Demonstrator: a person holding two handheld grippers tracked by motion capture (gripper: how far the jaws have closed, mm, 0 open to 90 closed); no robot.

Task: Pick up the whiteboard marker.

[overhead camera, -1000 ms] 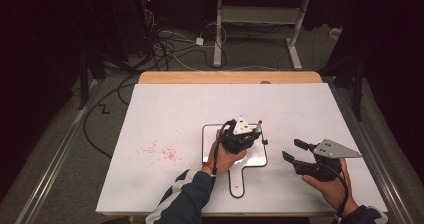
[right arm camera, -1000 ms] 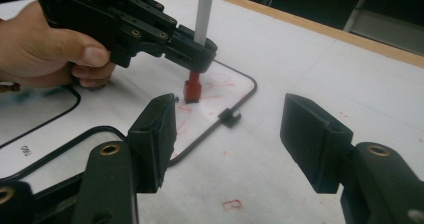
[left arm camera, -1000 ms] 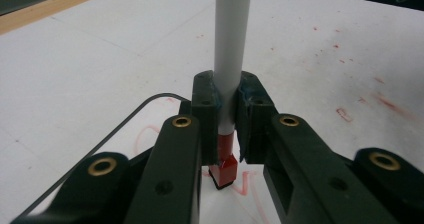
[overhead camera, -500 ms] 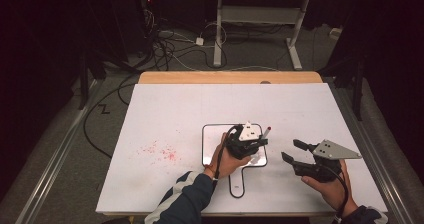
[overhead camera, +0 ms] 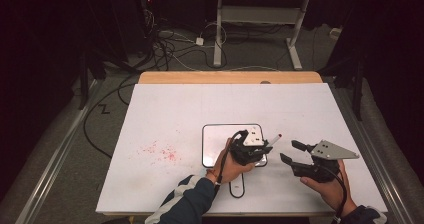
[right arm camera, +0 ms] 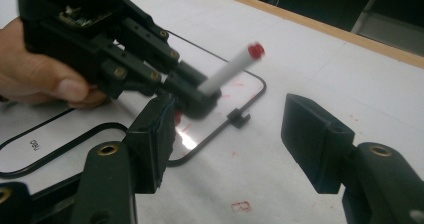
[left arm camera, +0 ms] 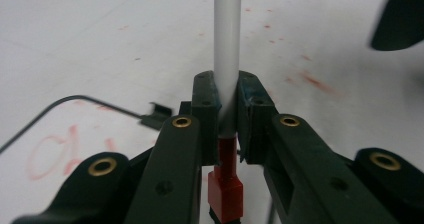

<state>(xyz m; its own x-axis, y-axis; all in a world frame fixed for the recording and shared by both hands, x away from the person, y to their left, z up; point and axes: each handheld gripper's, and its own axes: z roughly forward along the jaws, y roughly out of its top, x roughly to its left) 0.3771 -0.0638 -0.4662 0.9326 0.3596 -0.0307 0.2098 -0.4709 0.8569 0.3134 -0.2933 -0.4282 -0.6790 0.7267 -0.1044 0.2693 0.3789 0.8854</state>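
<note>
High view: left gripper (overhead camera: 256, 145) sits over the small whiteboard (overhead camera: 215, 134) near the table's (overhead camera: 170, 109) front edge, jaws clamped on a white marker (overhead camera: 273, 138) w/ red end, which sticks out to the right, slanted up off the board. Right gripper (overhead camera: 292, 153) is just beside it to the right, held over bare table, jaws apart, nothing btwn them. Red smudges (overhead camera: 160, 153) lie on the table well left of the board.

Left gripper view: both pads pinch the marker's white barrel (left arm camera: 227, 49); its red part (left arm camera: 226, 184) hangs below the pads. Faint red writing (left arm camera: 60, 154) shows on the board at lower left.

Right gripper view: wide-open jaws frame the other gripper (right arm camera: 192, 96), whose marker points up-right, red end (right arm camera: 256, 49) clear of the board. A hand (right arm camera: 45, 79) grips that tool's body.
</note>
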